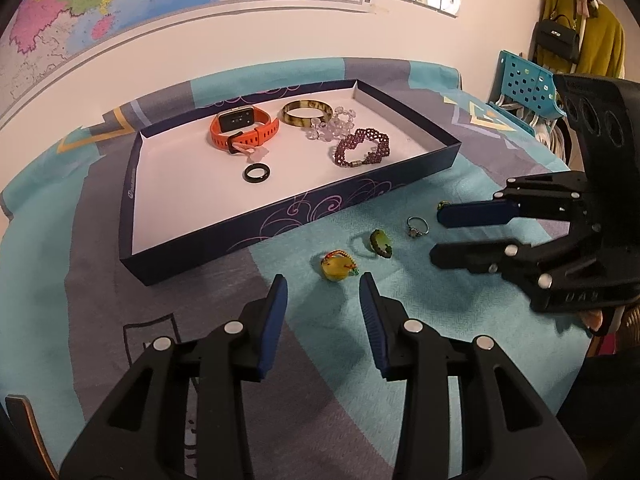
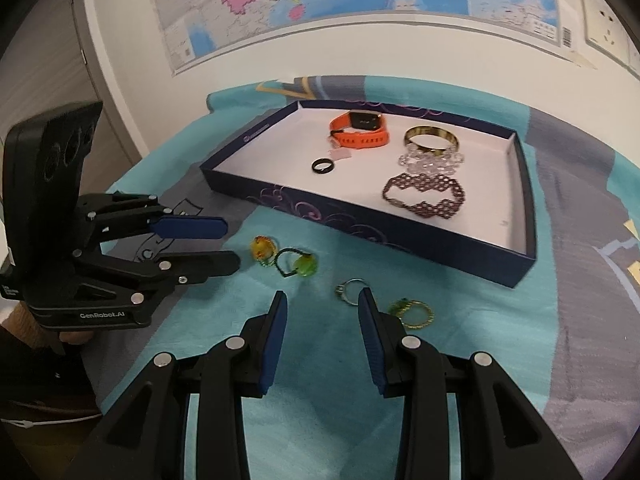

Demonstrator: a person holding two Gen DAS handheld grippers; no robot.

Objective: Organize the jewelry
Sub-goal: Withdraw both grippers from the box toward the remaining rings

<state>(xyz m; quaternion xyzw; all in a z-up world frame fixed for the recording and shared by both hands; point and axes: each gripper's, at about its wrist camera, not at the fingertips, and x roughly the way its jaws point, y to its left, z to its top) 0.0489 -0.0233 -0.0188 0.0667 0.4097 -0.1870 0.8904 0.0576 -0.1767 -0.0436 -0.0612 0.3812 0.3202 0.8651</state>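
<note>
Tray: shallow dark-blue cardboard tray (image 1: 256, 232) on the teal cloth, long axis parallel to the wall.
Rings: silver ring (image 2: 349, 291) and yellow-stone ring (image 1: 337, 266) lie flat outside the tray.
Left gripper (image 1: 323, 294): jaws partly open, empty.
Right gripper (image 2: 322, 312): jaws partly open, empty.

Shallow dark-blue tray (image 1: 280, 220), white inside, holds an orange watch (image 1: 244, 130), amber bangle (image 1: 306, 111), clear bead bracelet (image 1: 334, 124), purple beaded bracelet (image 1: 362, 146) and black ring (image 1: 258, 174). Loose on the cloth in front: yellow ring (image 1: 336, 266), green ring (image 1: 380, 243), silver ring (image 1: 417, 226), gold ring (image 2: 414, 312).
</note>
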